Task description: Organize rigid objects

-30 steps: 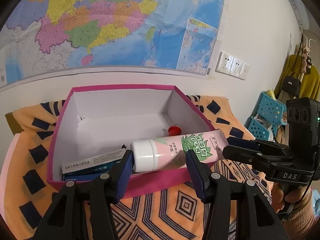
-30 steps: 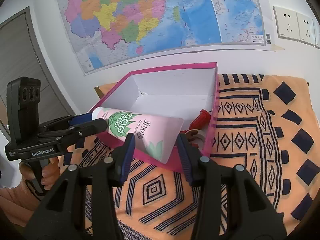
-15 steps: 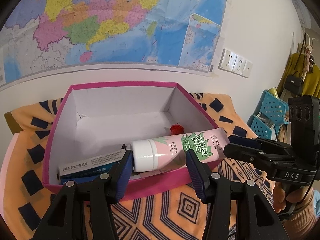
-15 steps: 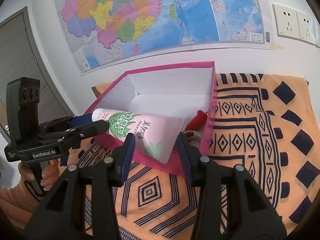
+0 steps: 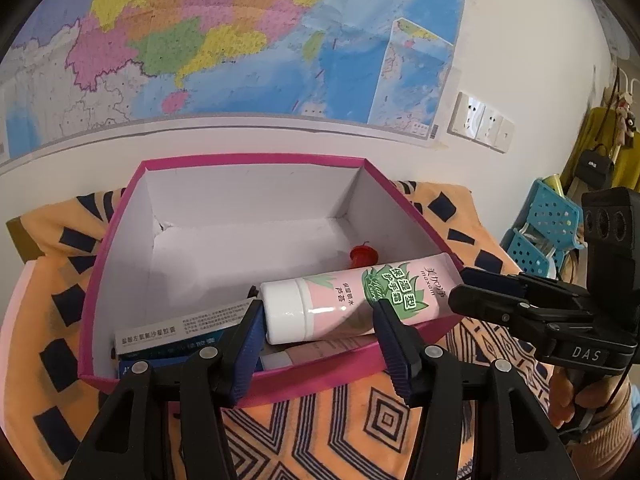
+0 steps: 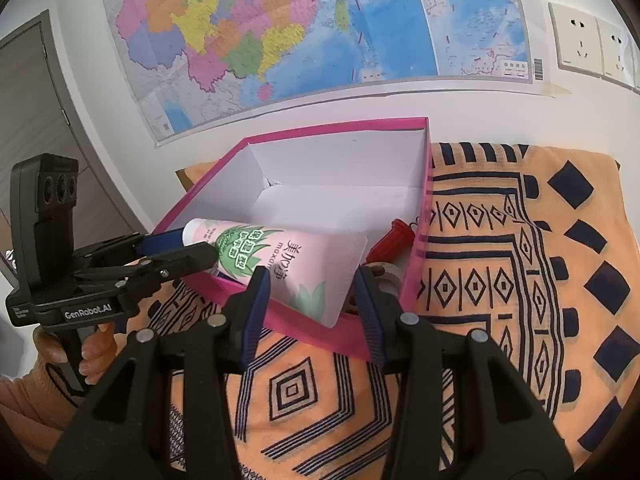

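Both grippers clasp a pink plastic hand-cream tube [image 5: 352,304]: left gripper [image 5: 320,332] at its white cap, right gripper [image 6: 310,300] at its crimped tail, over the pink-walled cardboard box's [image 5: 248,160] near rim. Placing step; next, lowering and releasing beside the boxed cartons [image 5: 176,332].

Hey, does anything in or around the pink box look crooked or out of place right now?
Yes. The pink tube lies tilted: its flat crimped end sticks out over the pink box wall, its white cap inside above the medicine carton, with both tongs at it.
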Tool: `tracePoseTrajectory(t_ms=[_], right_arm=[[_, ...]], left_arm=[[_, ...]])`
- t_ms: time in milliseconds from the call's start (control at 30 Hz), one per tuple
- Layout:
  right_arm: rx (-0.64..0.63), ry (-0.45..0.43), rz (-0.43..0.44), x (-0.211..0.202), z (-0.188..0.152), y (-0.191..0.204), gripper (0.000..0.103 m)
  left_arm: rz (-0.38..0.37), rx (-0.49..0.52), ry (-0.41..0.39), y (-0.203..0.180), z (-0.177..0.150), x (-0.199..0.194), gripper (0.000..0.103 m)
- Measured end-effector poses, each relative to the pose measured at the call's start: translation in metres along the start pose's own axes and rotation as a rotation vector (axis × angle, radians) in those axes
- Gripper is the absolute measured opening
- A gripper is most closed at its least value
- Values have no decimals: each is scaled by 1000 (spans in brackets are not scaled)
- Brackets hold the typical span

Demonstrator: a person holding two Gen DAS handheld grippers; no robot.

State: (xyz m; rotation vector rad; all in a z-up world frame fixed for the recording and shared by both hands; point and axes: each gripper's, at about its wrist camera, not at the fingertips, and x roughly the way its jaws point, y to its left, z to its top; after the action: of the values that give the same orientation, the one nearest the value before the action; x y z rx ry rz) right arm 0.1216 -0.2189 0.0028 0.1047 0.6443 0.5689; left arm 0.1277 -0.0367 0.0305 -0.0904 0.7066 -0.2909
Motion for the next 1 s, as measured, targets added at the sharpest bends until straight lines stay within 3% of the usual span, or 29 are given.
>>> tracePoseTrajectory(t_ms=[267,500,767,933,1000], right_arm=[[7,30,-25,13,3,-2,47],[4,37,-52,17,2,1,46],[13,15,-58,8,-3,3,48],[6,-24,-21,-9,-12,13,57],[-5,-36,-3,-16,-19,21,65]], left_arm=[[-9,-34,31,8,3,15,56],[29,-22,50,8,-1,22,57],[62,7,-25,1,-11,-3,80],[125,48,-112,-7,-25,-29,102],[149,60,-151,-9,-32,-42,103]])
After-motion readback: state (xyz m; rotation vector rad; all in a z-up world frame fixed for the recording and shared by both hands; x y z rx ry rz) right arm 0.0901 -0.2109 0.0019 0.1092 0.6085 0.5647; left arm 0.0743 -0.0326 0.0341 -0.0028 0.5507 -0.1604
